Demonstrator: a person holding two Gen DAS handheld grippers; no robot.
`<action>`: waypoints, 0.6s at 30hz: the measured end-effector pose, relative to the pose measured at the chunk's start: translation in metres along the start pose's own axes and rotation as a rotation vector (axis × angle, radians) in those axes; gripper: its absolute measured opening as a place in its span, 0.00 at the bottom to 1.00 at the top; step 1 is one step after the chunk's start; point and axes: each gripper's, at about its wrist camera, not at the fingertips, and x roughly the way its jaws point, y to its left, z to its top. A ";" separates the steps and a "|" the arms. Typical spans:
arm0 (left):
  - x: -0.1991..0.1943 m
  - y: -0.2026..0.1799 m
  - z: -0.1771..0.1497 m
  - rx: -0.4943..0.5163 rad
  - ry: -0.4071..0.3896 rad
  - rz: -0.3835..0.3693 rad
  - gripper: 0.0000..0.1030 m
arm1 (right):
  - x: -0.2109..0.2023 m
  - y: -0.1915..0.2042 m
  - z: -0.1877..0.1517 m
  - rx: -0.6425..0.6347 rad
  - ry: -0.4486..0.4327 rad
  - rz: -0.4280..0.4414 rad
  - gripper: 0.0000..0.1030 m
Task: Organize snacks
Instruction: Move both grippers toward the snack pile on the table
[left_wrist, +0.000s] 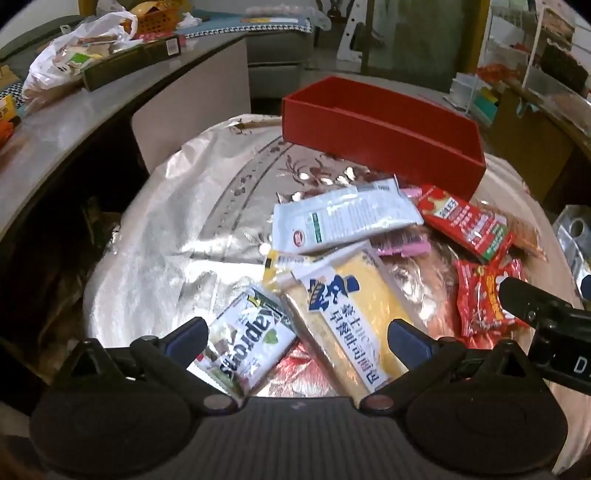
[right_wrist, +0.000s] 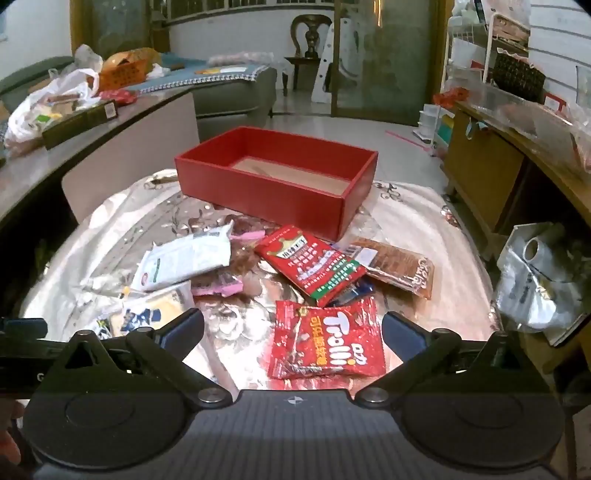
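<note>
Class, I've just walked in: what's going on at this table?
A person holds two grippers, both open and empty, over loose snack packets on a foil-covered table. The left gripper hovers above a yellow toast packet, the right gripper above a red Trolli gummy bag. The red box behind is empty; nothing is sorted yet.

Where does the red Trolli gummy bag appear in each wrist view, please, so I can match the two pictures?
Left wrist: the Trolli gummy bag lies at the right edge of the snack pile, partly hidden behind the right gripper.
Right wrist: it lies low and centre, between the open right gripper's fingers, label readable.
Shared landmark: the red box behind the pile.
</note>
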 end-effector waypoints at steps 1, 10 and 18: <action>0.000 0.000 0.000 0.000 0.006 0.004 0.96 | 0.001 0.000 -0.001 0.001 0.009 0.002 1.00; -0.001 0.006 -0.004 -0.026 0.017 0.010 0.96 | 0.005 0.000 -0.013 -0.024 0.042 -0.040 1.00; 0.005 0.007 -0.004 -0.025 0.032 0.020 0.96 | 0.016 -0.001 -0.016 -0.043 0.085 -0.058 1.00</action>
